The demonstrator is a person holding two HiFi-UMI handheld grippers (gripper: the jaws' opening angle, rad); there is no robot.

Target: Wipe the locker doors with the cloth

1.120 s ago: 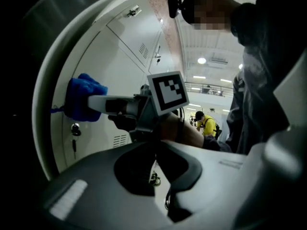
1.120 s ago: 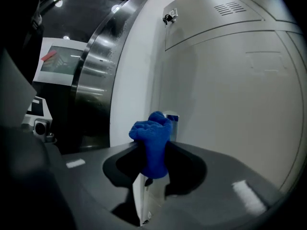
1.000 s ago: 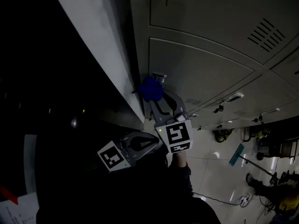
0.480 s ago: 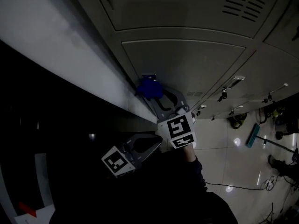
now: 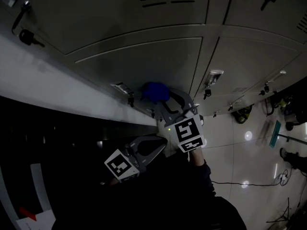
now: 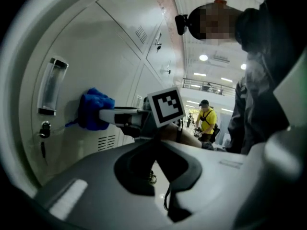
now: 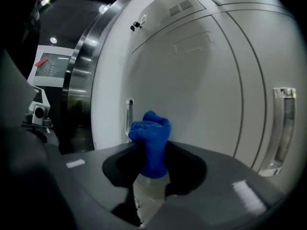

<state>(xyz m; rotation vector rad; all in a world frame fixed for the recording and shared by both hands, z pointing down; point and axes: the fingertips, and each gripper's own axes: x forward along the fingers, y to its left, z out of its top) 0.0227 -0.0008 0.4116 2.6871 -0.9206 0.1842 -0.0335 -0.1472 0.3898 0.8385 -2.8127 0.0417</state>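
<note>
A blue cloth (image 5: 154, 92) is pressed against a grey locker door (image 5: 144, 56), and my right gripper (image 5: 160, 99) is shut on it. In the right gripper view the cloth (image 7: 151, 138) bunches up between the jaws of that gripper (image 7: 152, 152), touching the door (image 7: 192, 80). My left gripper (image 5: 156, 145) hangs lower, away from the lockers, jaws together with nothing in them. The left gripper view, over its own jaws (image 6: 154, 152), shows the cloth (image 6: 93, 109) on the door beside the right gripper's marker cube (image 6: 166, 105).
Keys hang from locks (image 5: 207, 92) on the doors, next to clear label holders (image 7: 283, 128). A dark steel-framed area (image 7: 76, 80) borders the lockers on the left. A mop (image 5: 274, 133) lies on the shiny floor. A person in yellow (image 6: 207, 121) stands far off.
The cloth and right gripper have slid along the door, away from the locker bank's side edge. The head view has swung round. The left gripper has stayed put.
</note>
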